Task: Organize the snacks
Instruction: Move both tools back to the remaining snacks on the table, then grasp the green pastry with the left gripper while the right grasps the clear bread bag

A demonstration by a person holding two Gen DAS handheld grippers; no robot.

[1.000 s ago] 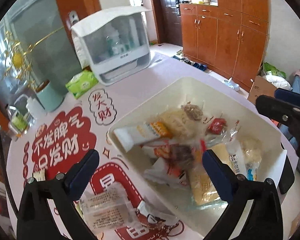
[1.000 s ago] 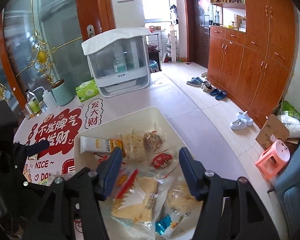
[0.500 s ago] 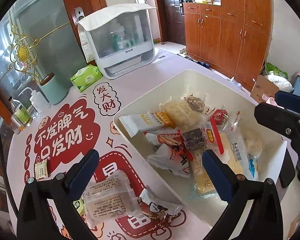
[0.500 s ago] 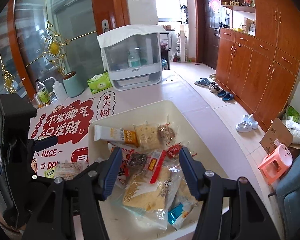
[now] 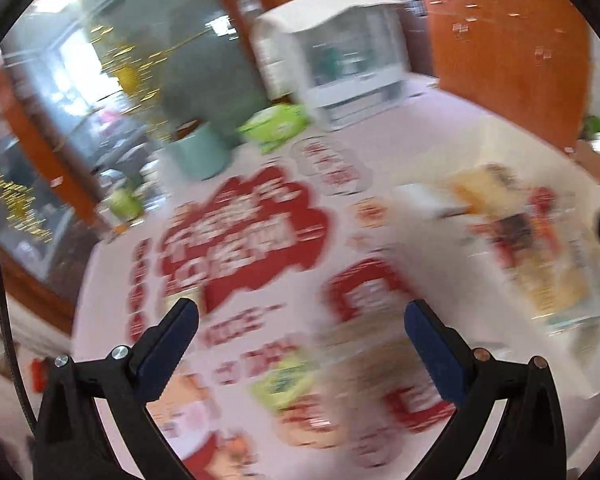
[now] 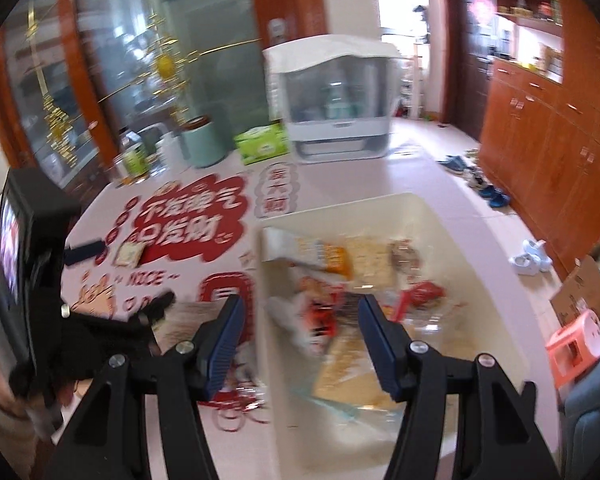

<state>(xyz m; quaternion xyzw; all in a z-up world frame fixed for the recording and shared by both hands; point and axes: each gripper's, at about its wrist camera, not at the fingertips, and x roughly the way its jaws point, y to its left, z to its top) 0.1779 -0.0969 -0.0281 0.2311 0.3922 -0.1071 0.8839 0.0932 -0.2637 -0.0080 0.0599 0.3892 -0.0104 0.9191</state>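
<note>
1. The left gripper (image 5: 302, 322) has its jaws spread wide with nothing between them, above the red-printed desk (image 5: 412, 148); this view is badly blurred.
2. The right gripper (image 6: 300, 326) is likewise released and empty, over the near left rim of the cream bin (image 6: 452, 216).
3. The snacks (image 6: 340, 264) lie piled inside the bin, at the desk's right edge.
4. One small packet (image 6: 129, 254) lies on the desk's left part.

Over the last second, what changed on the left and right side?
The left gripper swung left, away from the cream bin, which now sits at its view's right edge, and over the loose snack packets on the tablecloth. The right gripper shifted slightly left over the bin's left wall. Both jaws stayed open and empty; the bin's snacks stayed put.
</note>
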